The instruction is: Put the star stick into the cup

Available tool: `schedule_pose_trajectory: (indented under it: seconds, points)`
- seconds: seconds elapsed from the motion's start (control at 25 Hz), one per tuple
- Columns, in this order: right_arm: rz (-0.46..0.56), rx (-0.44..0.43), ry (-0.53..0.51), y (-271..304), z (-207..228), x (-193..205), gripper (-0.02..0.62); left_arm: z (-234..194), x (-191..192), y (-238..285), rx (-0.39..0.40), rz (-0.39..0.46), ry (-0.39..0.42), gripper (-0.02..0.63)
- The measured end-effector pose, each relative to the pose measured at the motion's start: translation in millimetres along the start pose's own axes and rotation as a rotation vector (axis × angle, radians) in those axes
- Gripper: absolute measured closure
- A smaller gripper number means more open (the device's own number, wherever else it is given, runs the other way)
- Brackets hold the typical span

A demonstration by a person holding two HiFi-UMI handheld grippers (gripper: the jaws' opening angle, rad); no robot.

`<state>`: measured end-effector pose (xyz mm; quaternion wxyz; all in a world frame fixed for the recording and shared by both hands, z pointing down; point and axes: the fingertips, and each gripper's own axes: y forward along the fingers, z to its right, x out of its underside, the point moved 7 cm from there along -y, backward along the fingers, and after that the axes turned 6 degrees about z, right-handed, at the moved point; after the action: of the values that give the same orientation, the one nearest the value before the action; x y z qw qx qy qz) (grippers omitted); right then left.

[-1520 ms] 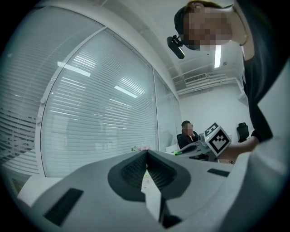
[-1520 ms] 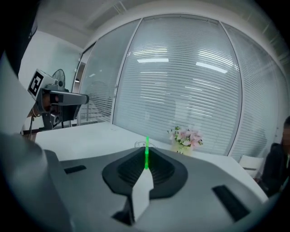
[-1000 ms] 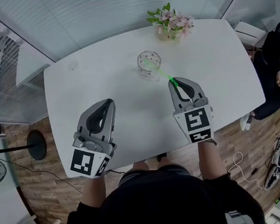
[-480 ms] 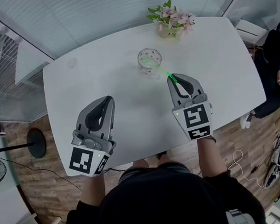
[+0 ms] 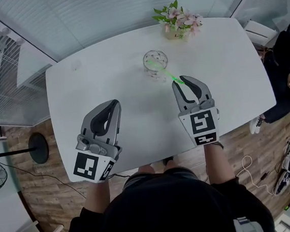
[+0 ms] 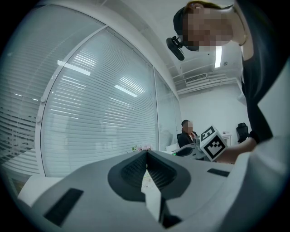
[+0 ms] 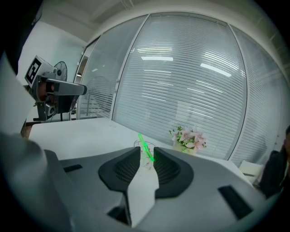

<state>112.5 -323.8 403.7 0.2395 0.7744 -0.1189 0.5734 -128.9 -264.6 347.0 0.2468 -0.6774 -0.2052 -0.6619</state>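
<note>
Right gripper (image 5: 179,81) jaws have just been opening and now stand apart, with 1 end of the star stick (image 5: 165,71) between them. Its other end rests in the cup (image 5: 155,66) on the table (image 5: 121,79). Left gripper (image 5: 116,103) jaws are together.

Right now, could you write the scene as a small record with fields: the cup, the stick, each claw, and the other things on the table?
cup: clear cup, upright on the white table
star stick: green star stick, one end inside the cup, slanting toward the right claw
right claw: right claw, jaws have just been opening; the stick's near end is between them, not pressed
left claw: left claw, jaws together, nothing held, apart from the cup
other: flowers beyond the cup
</note>
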Motion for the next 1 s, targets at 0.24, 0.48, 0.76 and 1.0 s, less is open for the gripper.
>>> schedule_pose_trajectory:
  seconds: [0.24,0.48,0.76,1.0]
  points:
    - [0.050,0.005,0.010,-9.7,0.7,-7.2,0.456,4.6,-1.6,0.6,0.008,0.004,0.003,0.592]
    - [0.083,-0.009,0.024,-21.7,1.0,-14.2,0.436,12.0,-5.9,6.0,0.020,0.023,0.009,0.592]
    - [0.129,-0.012,0.066,-38.8,6.4,-23.0,0.431,21.9,-14.6,14.7,0.042,0.044,0.019,0.592]
    - [0.188,-0.008,0.116,-55.9,14.7,-33.5,0.431,33.6,-18.8,19.9,0.062,0.055,0.028,0.592]
